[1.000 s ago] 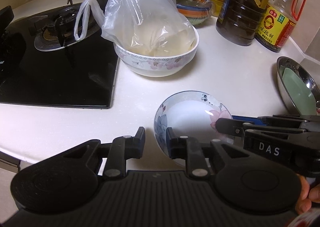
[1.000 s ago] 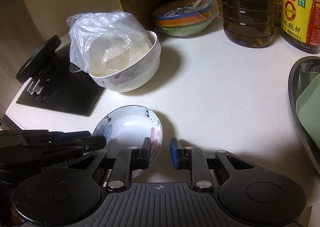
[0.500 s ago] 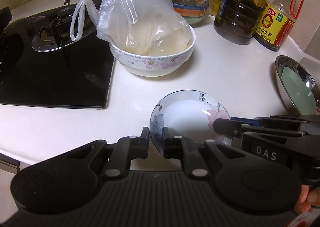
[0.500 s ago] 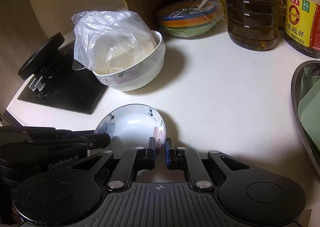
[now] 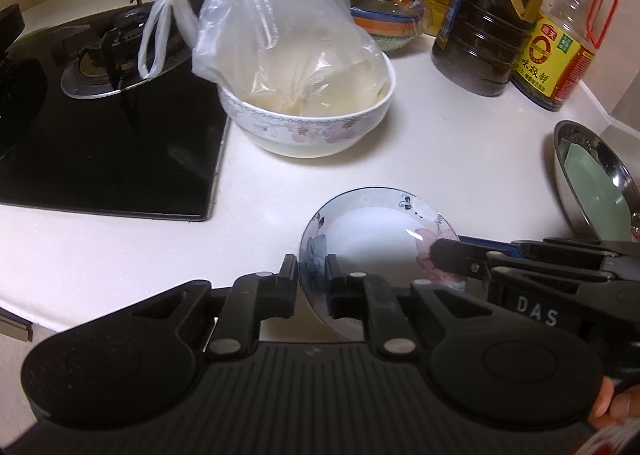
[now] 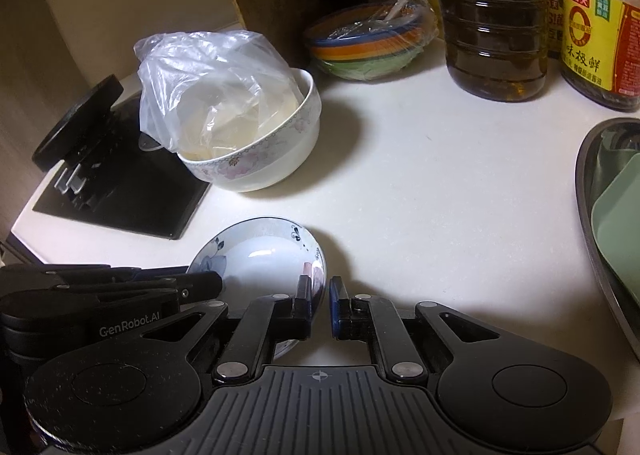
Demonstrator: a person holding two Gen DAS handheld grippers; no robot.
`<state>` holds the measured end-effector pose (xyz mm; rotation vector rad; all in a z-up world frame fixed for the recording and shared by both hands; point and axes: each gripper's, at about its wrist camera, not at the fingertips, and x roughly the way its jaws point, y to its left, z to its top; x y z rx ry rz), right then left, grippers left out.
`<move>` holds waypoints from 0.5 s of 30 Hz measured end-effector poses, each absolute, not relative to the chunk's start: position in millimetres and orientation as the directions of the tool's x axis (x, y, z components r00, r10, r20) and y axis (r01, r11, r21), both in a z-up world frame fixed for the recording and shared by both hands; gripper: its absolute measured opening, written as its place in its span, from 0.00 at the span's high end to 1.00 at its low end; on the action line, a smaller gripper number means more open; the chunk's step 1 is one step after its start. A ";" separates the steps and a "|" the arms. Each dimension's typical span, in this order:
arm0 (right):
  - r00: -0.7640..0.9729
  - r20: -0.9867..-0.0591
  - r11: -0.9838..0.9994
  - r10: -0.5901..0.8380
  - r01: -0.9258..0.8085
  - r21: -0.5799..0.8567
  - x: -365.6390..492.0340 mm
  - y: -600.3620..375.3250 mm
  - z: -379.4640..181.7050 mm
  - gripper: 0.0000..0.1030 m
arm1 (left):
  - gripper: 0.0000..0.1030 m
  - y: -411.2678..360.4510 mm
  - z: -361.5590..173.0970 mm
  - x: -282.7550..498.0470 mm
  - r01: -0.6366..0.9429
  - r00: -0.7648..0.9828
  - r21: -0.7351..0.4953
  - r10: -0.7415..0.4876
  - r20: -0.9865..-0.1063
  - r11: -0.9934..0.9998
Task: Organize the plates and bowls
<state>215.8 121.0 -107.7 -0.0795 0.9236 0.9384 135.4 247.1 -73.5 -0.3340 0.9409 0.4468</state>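
On the left of our white desk (image 5: 460,159) lies a black gas stove (image 5: 108,135). Beside it stands a flowered bowl (image 5: 308,127) holding a clear plastic bag (image 5: 272,39). Nearer us, our left tongs (image 5: 312,271) clamp the left rim of a small flowered dish (image 5: 372,231), and our right tongs (image 6: 319,291) clamp its right rim. Oil bottles (image 5: 492,23) line the back; a steel basin (image 5: 592,175) sits far right.
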 end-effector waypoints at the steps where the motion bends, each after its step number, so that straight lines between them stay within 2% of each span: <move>1: 0.261 -0.711 0.620 0.652 -0.724 0.302 214.5 122.0 -107.4 0.93 | 0.88 246.1 -73.5 136.2 -0.503 0.509 -0.077 0.223 -0.831 0.861; 15: 0.317 -0.710 0.655 0.629 -0.707 0.266 221.5 116.2 -104.3 0.93 | 0.88 238.1 -69.2 144.9 -0.460 0.527 -0.075 0.203 -0.826 0.885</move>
